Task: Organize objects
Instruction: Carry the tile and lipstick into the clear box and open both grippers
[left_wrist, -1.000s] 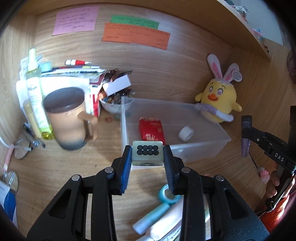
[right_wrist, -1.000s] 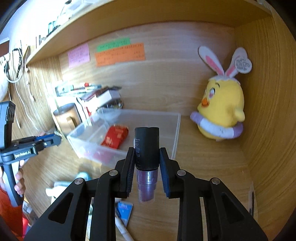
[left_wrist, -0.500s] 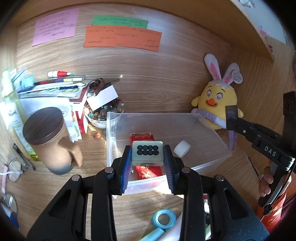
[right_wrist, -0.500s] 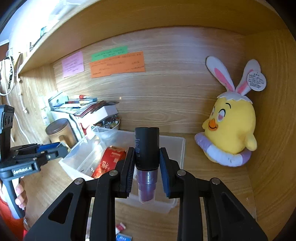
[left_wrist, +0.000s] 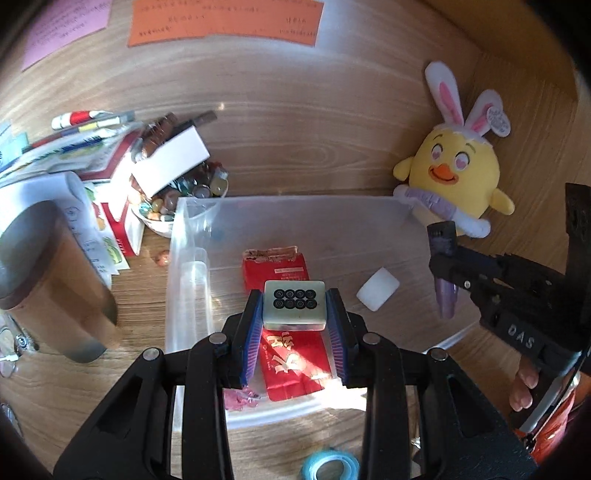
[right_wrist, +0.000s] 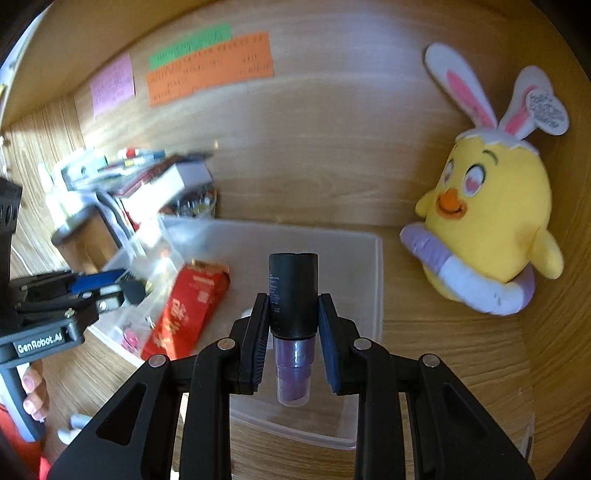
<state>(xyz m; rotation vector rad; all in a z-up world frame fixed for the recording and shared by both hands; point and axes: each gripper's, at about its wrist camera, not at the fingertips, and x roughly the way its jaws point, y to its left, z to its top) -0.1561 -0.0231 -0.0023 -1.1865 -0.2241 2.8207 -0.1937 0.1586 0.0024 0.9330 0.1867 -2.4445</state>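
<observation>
Clear plastic storage bin (left_wrist: 173, 258) sits on your wooden table (left_wrist: 140, 302), its far side near the back wall. Your left tongs (left_wrist: 294, 317) are clamped on a pale green rectangular block with eight black dots (left_wrist: 294, 304), held above the bin's middle. Directly under it lies a red paper packet with gold lettering (left_wrist: 291, 363) on the bin floor, and a small white rounded block (left_wrist: 378, 294) rests at 3 o'clock from the packet. Your right tongs (right_wrist: 293, 332) grip a small upright bottle with a black cap and purple body (right_wrist: 293, 291), held over the bin's near right part. A yellow plush chick with bunny ears (left_wrist: 456, 177) sits on the table at 2 o'clock from the bin. A brown lidded mug (left_wrist: 48, 273) stands at 9 o'clock, well clear of the bin wall.
</observation>
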